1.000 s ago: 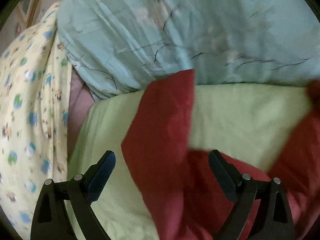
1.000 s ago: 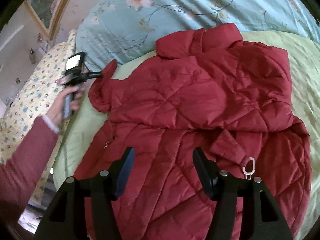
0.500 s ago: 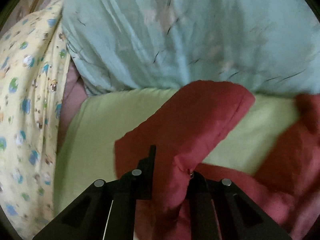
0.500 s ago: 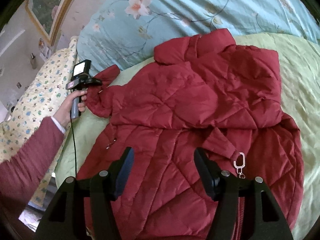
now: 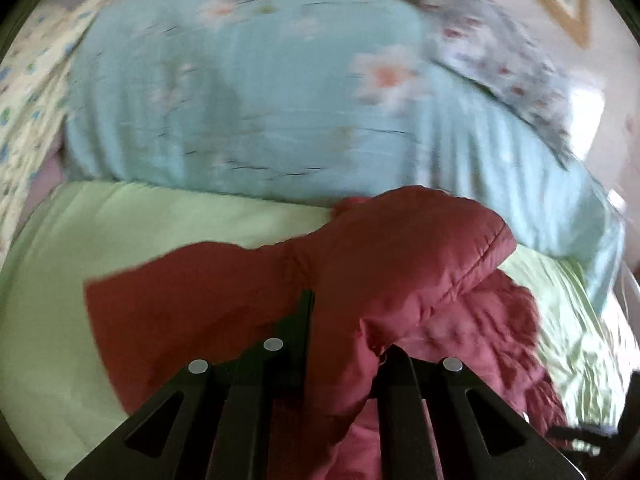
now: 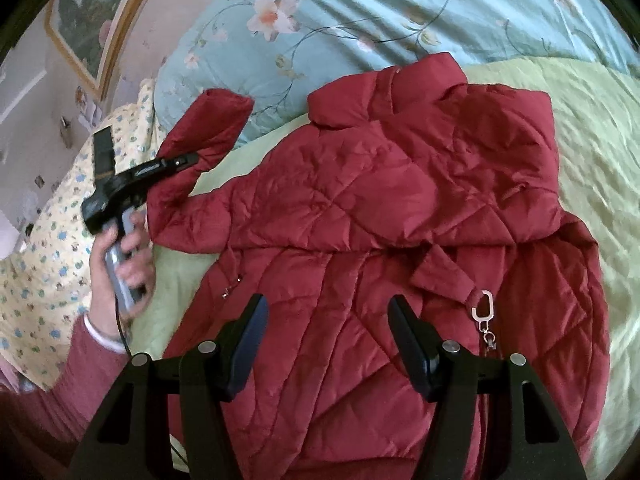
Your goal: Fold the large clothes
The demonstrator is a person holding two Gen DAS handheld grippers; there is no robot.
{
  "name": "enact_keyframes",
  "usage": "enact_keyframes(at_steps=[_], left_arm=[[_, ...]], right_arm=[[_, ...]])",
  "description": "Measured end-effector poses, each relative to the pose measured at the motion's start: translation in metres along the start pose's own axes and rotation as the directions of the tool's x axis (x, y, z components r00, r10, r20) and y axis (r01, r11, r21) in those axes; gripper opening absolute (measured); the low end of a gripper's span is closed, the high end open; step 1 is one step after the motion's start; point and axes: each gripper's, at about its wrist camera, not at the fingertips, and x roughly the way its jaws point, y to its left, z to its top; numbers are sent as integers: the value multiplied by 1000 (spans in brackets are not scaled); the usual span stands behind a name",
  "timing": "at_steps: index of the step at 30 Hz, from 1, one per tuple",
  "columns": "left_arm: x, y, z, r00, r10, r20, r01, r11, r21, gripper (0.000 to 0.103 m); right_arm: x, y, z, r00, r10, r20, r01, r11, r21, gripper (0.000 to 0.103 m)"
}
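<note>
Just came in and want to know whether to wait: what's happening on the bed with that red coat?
A person is folding a red padded jacket spread on the green sheet. The left tongs are shut on the jacket's sleeve, lifted off the bed beside the blue floral duvet. The right tongs hang open above the jacket's lower body, holding nothing. The other sleeve appears to be folded across the front.

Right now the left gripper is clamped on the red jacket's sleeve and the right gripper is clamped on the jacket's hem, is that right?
Not quite. The left gripper is clamped on the red jacket's sleeve, but the right gripper holds nothing: the right wrist view shows its jaws standing wide apart above the red jacket, gripping no fabric.
</note>
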Motion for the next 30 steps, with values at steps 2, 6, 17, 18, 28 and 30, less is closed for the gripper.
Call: enact_keyframes(at_steps=[2,6,17,18,28,30], left_arm=[[3,-22,-9,999,-34,-3,34,998,45,8],[16,-58,-24,996,-82,-20,83,988,129,9],[69,-80,-25,989,-120,-88,136,970,201,9],[76,-82,-26,988,-123,-96,140,969,201,9],[105,-97,-41,980,-155,-122,181,952,248,10],[108,-99,-45,980,-155,-127,185,946,267,10]], right_arm=[[-2,-2,2,1000,-2,7,2,1000,12,65],[-10,-12,4,1000,-1,23,-1,999,51,65],[-24,-54,19,996,45,73,-59,977,203,65],[-23,-56,21,996,50,77,-65,976,209,65],[7,-89,56,979,177,101,-201,921,333,70],[21,-98,65,969,221,108,-245,895,373,70]])
